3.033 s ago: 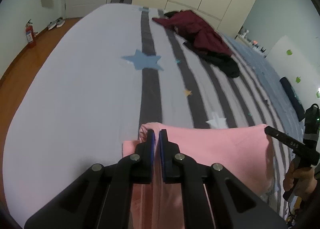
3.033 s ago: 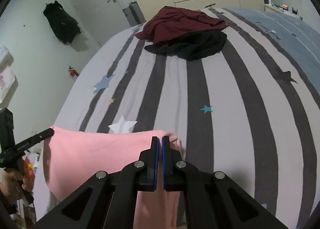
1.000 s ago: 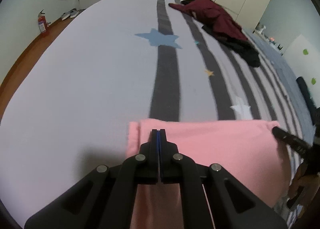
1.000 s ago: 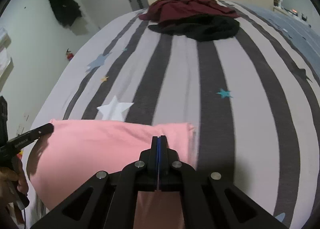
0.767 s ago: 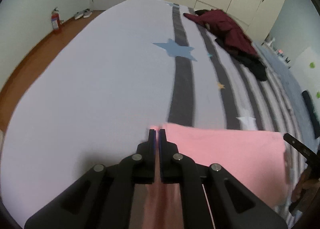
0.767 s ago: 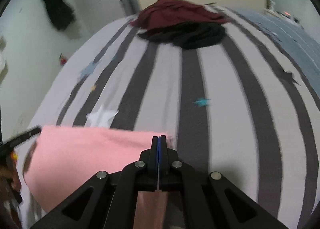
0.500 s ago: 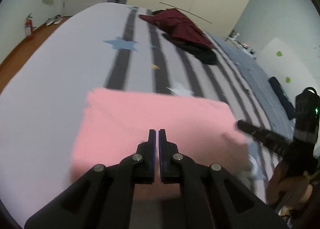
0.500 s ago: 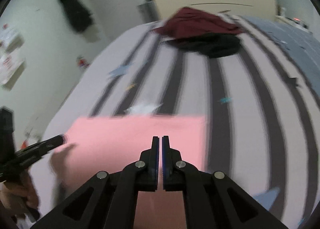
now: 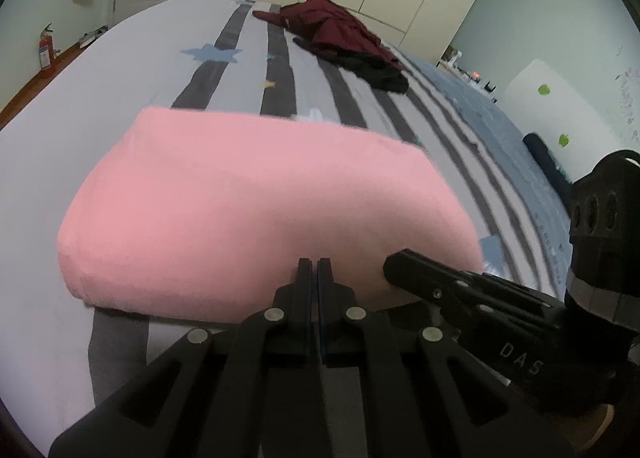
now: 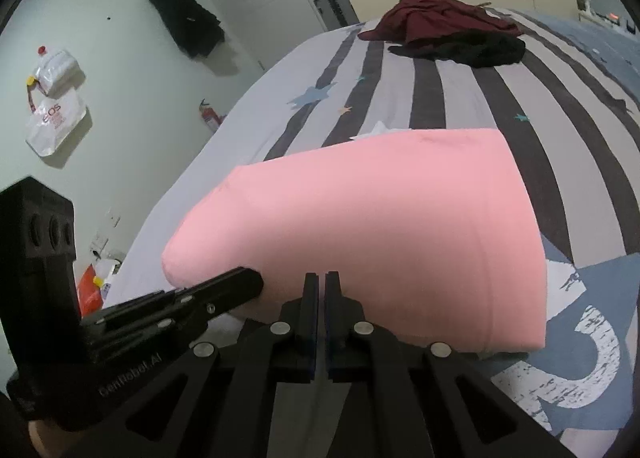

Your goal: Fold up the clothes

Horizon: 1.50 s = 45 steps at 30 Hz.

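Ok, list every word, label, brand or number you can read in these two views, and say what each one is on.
"DAS": on the body of the right tongs, cut off by other parts.
"GenRobot.AI": on the body of the left tongs, faint.
"EOS": red letters on the white plastic bag hanging on the wall; the smaller lines under it are too blurred to read.
Large white print on the blue bedding: only part shows, not readable.
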{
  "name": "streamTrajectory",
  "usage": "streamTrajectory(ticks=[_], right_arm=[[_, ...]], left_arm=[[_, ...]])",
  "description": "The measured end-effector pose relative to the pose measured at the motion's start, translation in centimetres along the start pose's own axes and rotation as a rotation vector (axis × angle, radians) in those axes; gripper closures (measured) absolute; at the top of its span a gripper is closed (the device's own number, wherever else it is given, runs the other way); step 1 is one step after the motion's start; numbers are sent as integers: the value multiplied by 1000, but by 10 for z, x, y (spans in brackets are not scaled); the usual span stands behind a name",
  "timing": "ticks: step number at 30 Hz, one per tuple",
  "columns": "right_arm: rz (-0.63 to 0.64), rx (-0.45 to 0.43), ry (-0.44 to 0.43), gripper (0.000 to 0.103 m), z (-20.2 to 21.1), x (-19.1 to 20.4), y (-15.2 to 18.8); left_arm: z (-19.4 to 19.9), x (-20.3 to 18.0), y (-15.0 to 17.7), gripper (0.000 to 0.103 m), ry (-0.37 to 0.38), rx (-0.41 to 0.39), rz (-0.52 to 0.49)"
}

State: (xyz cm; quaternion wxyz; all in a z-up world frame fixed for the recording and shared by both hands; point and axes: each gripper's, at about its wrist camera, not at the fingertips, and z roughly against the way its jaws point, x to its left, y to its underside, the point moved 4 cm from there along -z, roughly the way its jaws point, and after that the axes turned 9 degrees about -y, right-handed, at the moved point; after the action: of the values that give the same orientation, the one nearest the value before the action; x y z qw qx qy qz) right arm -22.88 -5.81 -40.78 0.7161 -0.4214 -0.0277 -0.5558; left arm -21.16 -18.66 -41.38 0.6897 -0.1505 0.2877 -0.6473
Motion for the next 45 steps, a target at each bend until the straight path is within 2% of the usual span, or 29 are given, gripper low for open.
streamTrajectory(ticks=[4,8,11,14,18,22,25,27,33,38,42,45], right_arm=[[-21,25,20,103,-15,-17,16],[0,31,29,103,-12,-16,19],[4,30,38,103,-2,-16,10],[6,19,69,103,5,-25,6],[-12,36,57,103,6,-37,12],[-5,41,68,103,10,-37,0],[-14,14,107,103,23,-43,-4],[-28,11,134,103,27,-53,-3],[-18,41,132,103,17,-73,5],[-21,24,160,103,31,-65,-5],[-47,18,191,103,33,-80,-3],[-39,24,201,103,29,-88,1]], left_arm=[[-5,9,24,101,-9,7,5],[1,11,17,101,-7,28,15],[16,24,8,101,-47,-7,21],[17,51,9,101,-89,-3,49],[11,60,18,101,-79,23,28],[23,65,5,101,-91,12,52],[32,80,-1,101,-130,-14,83],[23,88,7,101,-138,11,68],[21,96,9,101,-99,28,75],[40,108,-5,101,-160,-26,79],[25,126,11,101,-219,14,75],[20,128,21,101,-248,10,69]])
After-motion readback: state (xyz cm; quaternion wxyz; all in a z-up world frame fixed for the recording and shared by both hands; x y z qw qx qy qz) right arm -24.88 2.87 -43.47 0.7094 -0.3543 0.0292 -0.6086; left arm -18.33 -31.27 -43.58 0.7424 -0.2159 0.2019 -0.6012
